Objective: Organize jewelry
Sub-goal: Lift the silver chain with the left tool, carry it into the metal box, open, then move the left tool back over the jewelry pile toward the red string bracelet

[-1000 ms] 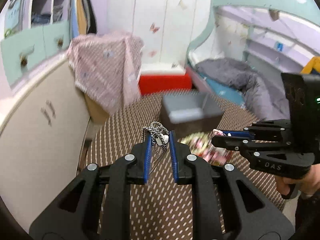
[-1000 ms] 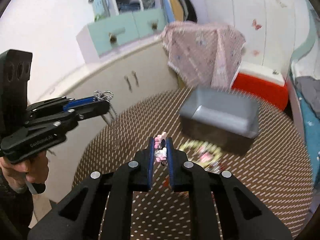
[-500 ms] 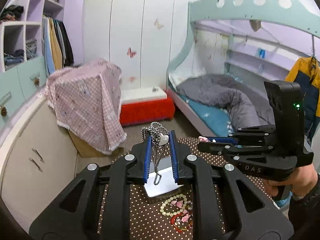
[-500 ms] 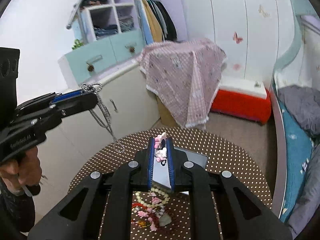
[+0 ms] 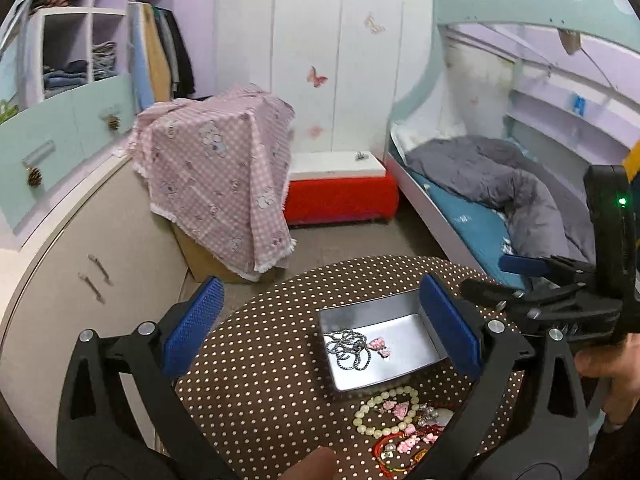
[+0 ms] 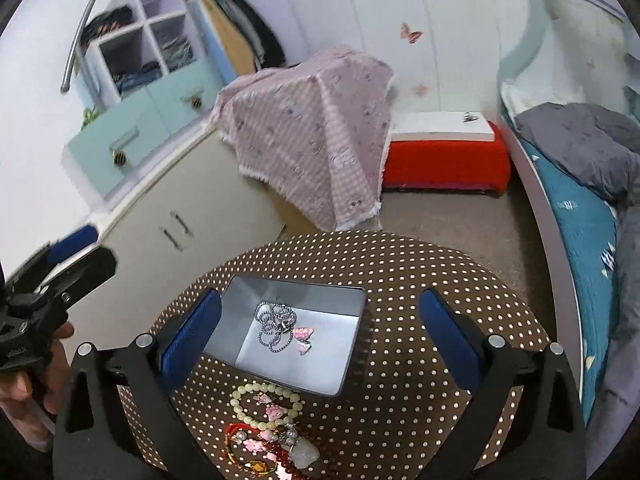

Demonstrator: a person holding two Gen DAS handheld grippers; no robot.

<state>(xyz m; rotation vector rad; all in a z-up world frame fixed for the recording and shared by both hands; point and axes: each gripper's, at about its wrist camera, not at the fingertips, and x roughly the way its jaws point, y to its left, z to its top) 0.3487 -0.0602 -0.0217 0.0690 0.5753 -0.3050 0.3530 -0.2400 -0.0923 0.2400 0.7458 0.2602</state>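
Note:
A grey metal tray [image 5: 426, 350] [image 6: 344, 364] sits on the round brown polka-dot table [image 5: 260, 380] [image 6: 420, 380]. A silver chain necklace [image 5: 347, 350] [image 6: 275, 329] and small pink earrings [image 5: 378, 345] [image 6: 303, 336] lie inside it. A pile of bracelets lies on the table in front of the tray: a pale bead bracelet [image 5: 382, 404] [image 6: 264, 406], pink charms and red cords [image 6: 260, 450]. My left gripper [image 5: 320, 326] is open and empty, high above the table. My right gripper [image 6: 320, 338] is open and empty, above the tray.
The other gripper shows at each view's edge, the right one in the left wrist view [image 5: 560, 300] and the left one in the right wrist view [image 6: 52, 276]. A beige cabinet [image 5: 100, 248] stands left of the table, a pink-covered box [image 5: 216, 168] and red bench [image 5: 340, 196] behind, a bed [image 5: 500, 200] to the right.
Both grippers opened. The chain necklace dropped from the left gripper and the pink earrings from the right gripper into the tray. Both grippers are higher above the table.

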